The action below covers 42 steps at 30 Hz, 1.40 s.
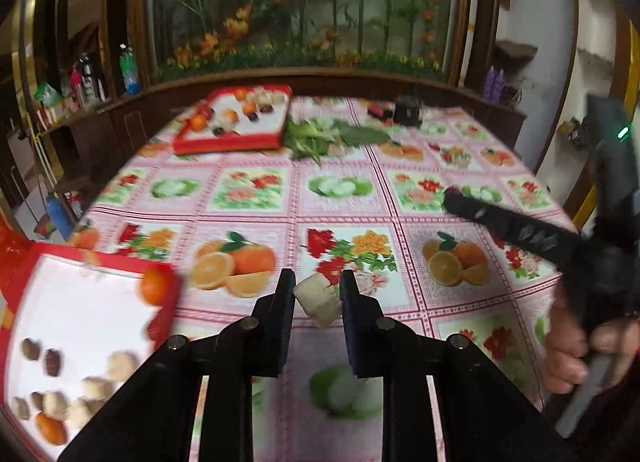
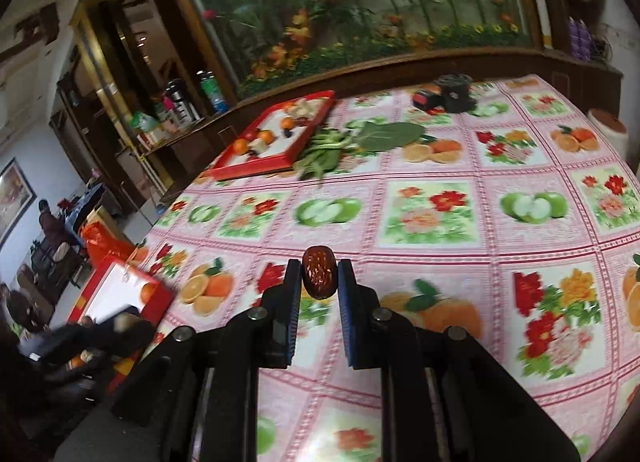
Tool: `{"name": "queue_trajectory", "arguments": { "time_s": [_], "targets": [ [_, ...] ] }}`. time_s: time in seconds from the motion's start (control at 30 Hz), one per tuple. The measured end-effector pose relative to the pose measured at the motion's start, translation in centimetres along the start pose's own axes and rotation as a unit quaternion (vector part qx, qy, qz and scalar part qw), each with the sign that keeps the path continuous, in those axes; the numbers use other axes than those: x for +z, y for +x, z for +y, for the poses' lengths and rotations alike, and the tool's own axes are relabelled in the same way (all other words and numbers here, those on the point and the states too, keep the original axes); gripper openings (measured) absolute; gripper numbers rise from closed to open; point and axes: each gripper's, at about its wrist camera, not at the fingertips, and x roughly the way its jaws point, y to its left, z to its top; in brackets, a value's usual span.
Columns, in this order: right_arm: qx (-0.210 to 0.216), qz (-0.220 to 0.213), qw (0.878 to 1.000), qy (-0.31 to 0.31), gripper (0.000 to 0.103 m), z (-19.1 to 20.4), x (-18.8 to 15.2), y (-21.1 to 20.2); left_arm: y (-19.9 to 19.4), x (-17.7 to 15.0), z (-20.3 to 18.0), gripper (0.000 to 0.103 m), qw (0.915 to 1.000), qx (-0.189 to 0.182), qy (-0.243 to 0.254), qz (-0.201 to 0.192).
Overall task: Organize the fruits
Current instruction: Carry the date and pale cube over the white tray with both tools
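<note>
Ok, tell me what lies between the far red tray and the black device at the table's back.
Leafy greens lie between the far red tray and black device, in both wrist views.

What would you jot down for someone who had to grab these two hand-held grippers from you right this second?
Left gripper: shut on a pale beige piece, carried above the tablecloth.
Right gripper: shut on a dark red date, also in the air.
Near red tray, to the left: holds an orange, dates and pale pieces.
Far red tray: mixed fruit too, leafy greens beside it.
Done: both pieces picked up.
Left: probably set each in its tray; which tray is the goal, I cannot tell.
</note>
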Motion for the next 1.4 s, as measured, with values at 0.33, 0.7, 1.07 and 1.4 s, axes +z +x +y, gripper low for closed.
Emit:
{"name": "queue_trajectory", "arguments": {
  "time_s": [0.33, 0.7, 1.07, 1.4],
  "targets": [
    [0.067, -0.014, 0.997, -0.024, 0.02, 7.9, -4.0, -1.0, -5.3, -3.2, 5.7, 0.021, 0.9986, 0.039, -0.029, -0.022],
    [0.118, 0.028, 0.99, -0.071, 0.02, 15.5, -8.1, 1.1, -9.3, -6.6, 12.4, 0.021, 0.9921, 0.087, -0.079, -0.045],
    [0.15, 0.055, 0.98, -0.118, 0.02, 21.5, -10.4, 2.4, -10.7, -8.2, 17.7, 0.021, 0.9796, 0.149, -0.119, -0.064],
    [0.158, 0.068, 0.973, -0.154, 0.02, 25.4, -10.8, 4.1, -9.3, -8.9, 19.3, 0.021, 0.978, 0.171, -0.11, -0.048]
  ]
}}
